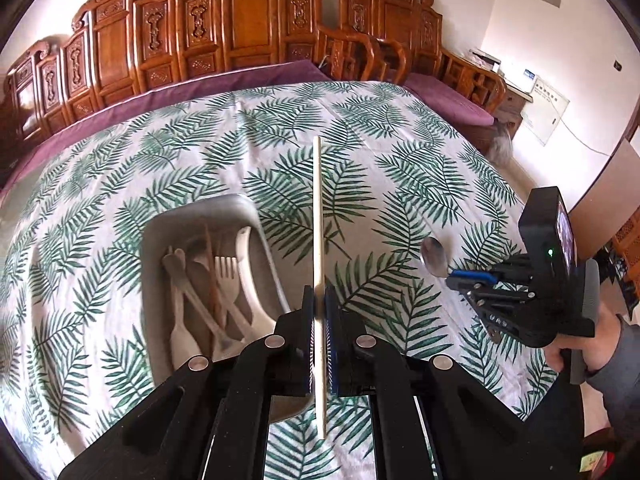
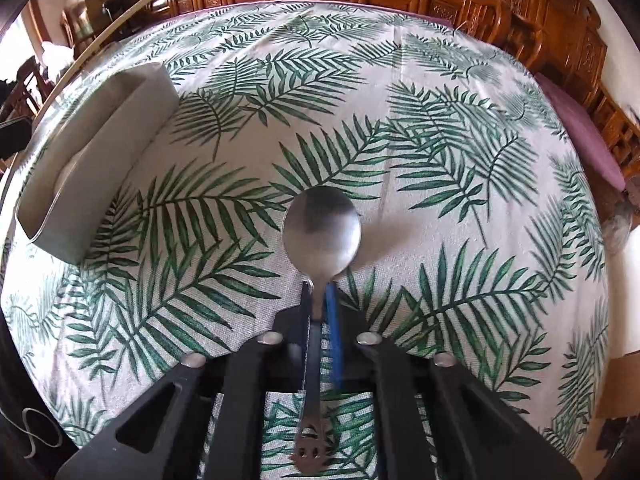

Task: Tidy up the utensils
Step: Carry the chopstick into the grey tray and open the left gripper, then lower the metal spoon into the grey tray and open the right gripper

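Meanwhile, each hand-held gripper is clamped on one utensil above the leaf-print table.

Seen from the left wrist, the left hand-held gripper has its jaws closed on a pale chopstick, which stands up between the blue pads and reaches well beyond them, its lower end poking out below. Just left of it sits the grey tray, holding pale forks, spoons and a brown stick laid lengthwise. To the right, the right hand-held gripper grips a metal spoon. From the right wrist, that hand-held gripper pinches the spoon by its neck, bowl forward over the cloth, while the tray lies off to the left, well apart.
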`<state>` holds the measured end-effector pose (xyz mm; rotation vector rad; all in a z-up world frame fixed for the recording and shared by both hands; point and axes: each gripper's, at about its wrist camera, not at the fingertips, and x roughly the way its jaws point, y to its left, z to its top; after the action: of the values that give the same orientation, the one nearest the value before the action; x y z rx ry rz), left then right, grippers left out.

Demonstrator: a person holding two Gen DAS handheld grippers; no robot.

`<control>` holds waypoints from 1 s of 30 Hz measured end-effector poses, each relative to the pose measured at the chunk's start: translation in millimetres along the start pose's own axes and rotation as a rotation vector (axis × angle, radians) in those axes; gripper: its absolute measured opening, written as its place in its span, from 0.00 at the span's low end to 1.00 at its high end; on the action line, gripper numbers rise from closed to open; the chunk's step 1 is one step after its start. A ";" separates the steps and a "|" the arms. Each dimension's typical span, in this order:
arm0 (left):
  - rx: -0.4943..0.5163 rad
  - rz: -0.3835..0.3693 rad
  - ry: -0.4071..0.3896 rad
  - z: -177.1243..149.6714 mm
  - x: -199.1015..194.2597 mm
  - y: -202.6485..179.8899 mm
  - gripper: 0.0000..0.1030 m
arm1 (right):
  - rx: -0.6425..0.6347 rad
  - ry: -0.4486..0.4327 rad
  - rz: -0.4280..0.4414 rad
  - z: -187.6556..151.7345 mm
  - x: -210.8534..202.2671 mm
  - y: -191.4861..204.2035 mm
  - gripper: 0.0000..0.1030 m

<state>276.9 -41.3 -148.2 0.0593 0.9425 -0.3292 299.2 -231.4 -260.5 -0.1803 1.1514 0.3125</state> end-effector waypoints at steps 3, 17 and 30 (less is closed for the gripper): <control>-0.010 0.015 -0.011 -1.6 -4.4 9.9 0.04 | -0.008 0.009 -0.009 1.0 -1.6 3.1 0.06; -0.113 0.090 0.022 -13.0 4.2 71.1 0.05 | -0.056 -0.157 0.119 56.7 -68.6 71.3 0.07; -0.145 0.124 -0.015 -24.7 -23.6 98.7 0.17 | -0.051 -0.178 0.225 106.7 -63.4 141.1 0.07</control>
<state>274.7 63.1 -153.0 -0.0176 0.9413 -0.1464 321.1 -76.1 -157.0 -0.0659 0.9883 0.5466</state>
